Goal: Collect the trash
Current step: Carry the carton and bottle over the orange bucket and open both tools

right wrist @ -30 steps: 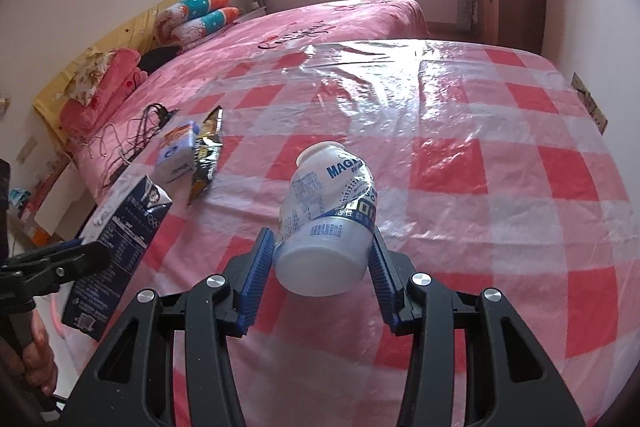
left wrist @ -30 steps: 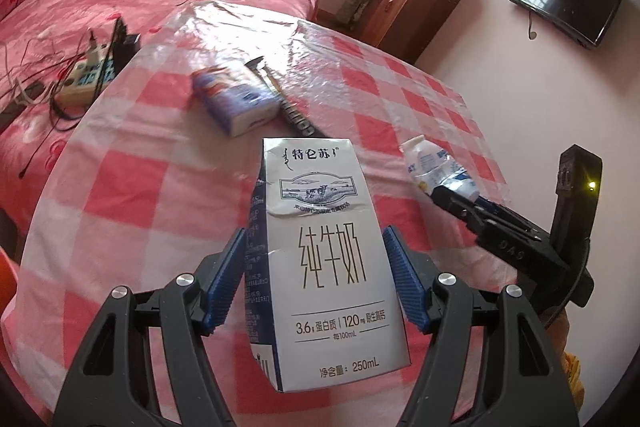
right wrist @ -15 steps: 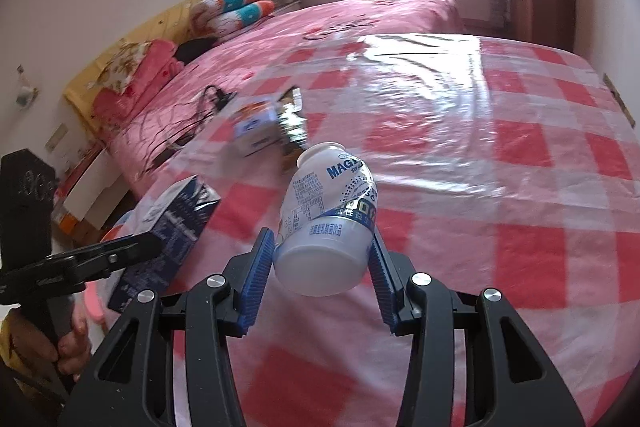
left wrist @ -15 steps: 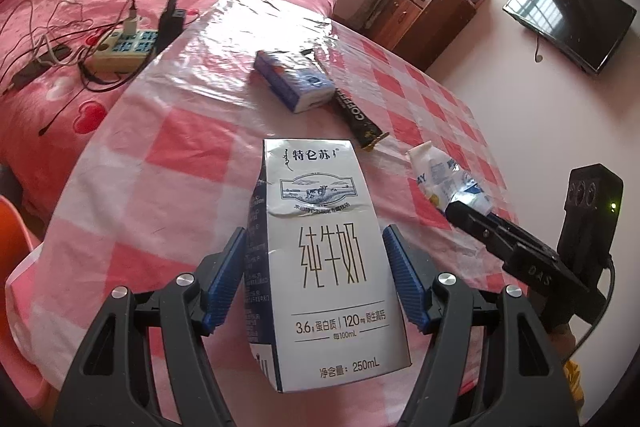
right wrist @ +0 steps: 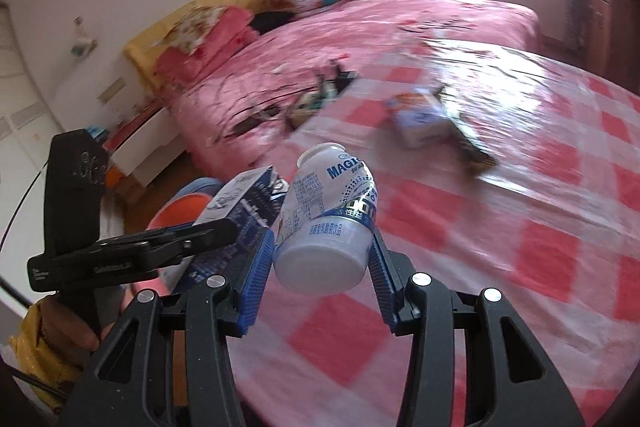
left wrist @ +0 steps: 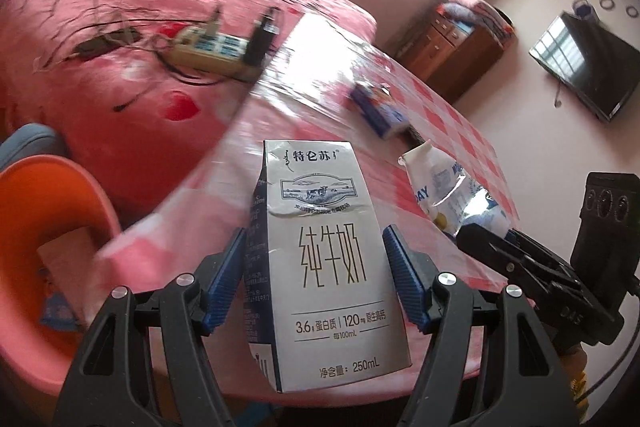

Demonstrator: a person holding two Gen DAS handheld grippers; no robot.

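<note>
The left gripper (left wrist: 316, 283) clamps a dented white-and-navy milk carton (left wrist: 324, 263); the right gripper (right wrist: 320, 267) squeezes a crumpled white bottle (right wrist: 328, 215).

Both grippers now sit farther toward the left edge of the counter (left wrist: 472, 131) than a second ago. In the left wrist view, an orange bin (left wrist: 52, 227) comes into sight at lower left, beside the milk carton (left wrist: 320, 251), and the small blue box (left wrist: 378, 107) appears farther off. In the right wrist view, the left gripper (right wrist: 224, 231) and its carton now appear just beside the white bottle (right wrist: 328, 223), where before they were well apart.
</note>
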